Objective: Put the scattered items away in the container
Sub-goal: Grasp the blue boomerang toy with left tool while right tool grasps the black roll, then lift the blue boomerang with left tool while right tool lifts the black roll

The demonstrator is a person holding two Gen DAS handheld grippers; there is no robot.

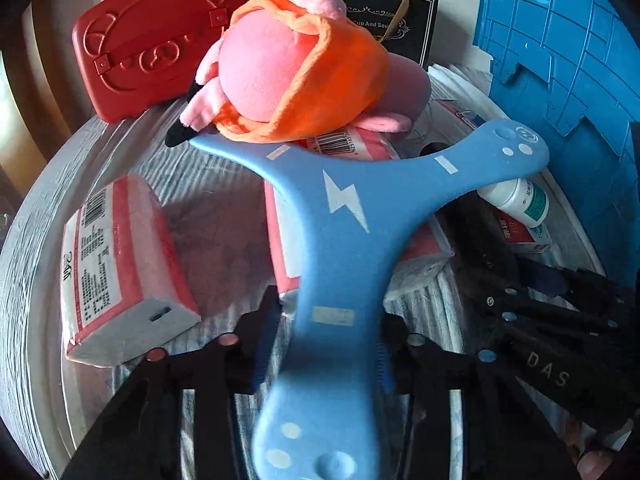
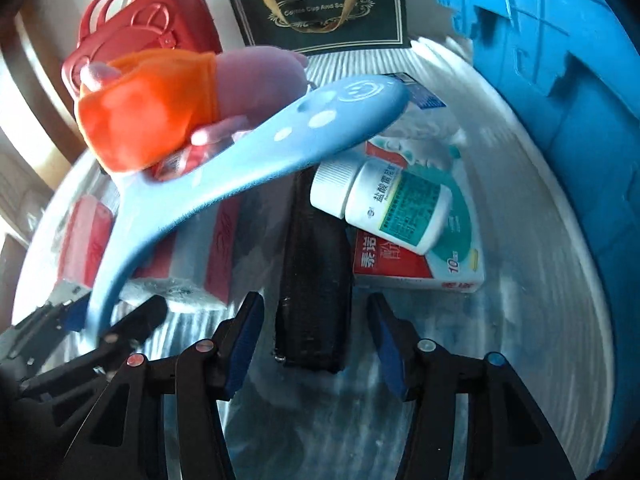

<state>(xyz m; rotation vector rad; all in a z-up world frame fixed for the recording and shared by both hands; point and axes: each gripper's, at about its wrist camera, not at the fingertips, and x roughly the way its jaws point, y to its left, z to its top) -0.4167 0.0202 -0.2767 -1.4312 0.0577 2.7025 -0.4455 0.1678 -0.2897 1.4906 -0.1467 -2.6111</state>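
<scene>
Your left fingers (image 1: 262, 344) had clenched on one arm of the blue three-armed boomerang (image 1: 340, 220), both pads pressed against its edges, so the left gripper (image 1: 324, 348) had that toy firmly in hand. Your right fingers (image 2: 244, 344) stood released on either side of the black case (image 2: 314, 272), its near end between the pads with a visible gap on both sides; the right gripper (image 2: 316, 340) gripped nothing yet.

The boomerang looked like light foam or soft plastic: easy to lift, but springy, and likely to flex at that long arm. It also carried weight on it. The pink and orange plush toy (image 1: 288, 64) lay across its far arm, so I judged a straight pull would drag or tip the plush.

The black case appeared stiff, narrow and textured, lying flat on the white tray (image 2: 532, 280). Taking it across its short width near the end, as you had lined up, seemed sound, though a hold nearer the middle would balance better.

Just beside it, the white pill bottle (image 2: 388, 200) rested on a red and white medicine box (image 2: 416, 268); smooth and round, it would probably roll if nudged. The tissue packs (image 1: 116, 264) looked soft and squashable. The blue crate (image 1: 568, 68) stood at the right, past the tray's edge.
</scene>
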